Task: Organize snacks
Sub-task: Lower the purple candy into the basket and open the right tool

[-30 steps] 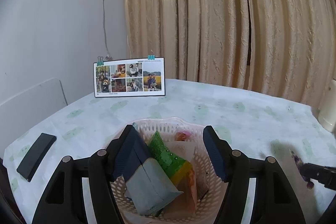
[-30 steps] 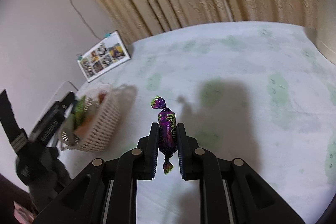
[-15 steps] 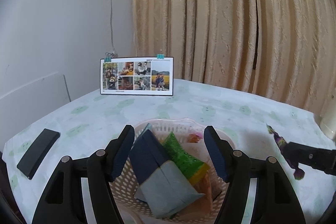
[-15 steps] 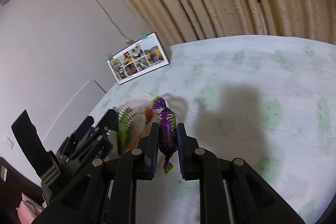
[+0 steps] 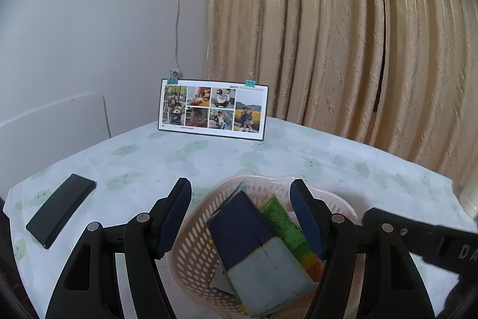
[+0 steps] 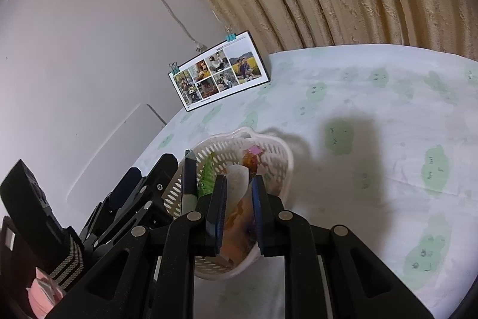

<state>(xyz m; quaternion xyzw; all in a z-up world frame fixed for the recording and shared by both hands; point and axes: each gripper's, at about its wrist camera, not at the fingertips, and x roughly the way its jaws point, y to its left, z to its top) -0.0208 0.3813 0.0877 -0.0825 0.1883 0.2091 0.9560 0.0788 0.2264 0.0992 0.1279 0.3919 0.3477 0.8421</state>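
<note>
Holding right gripper (image 6: 237,199) part-open over pink perforated plastic basket (image 6: 277,151), purple smear possibly dropped candy; keeping empty, wide-open left gripper (image 5: 240,217) clear.

Pale pink basket (image 5: 194,232); white tablecloth (image 5: 298,157) with green blotches.

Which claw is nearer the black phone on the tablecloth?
Left. The left claw hangs open over the basket, just beside the black phone; the right claw is over the basket's far side.
</note>
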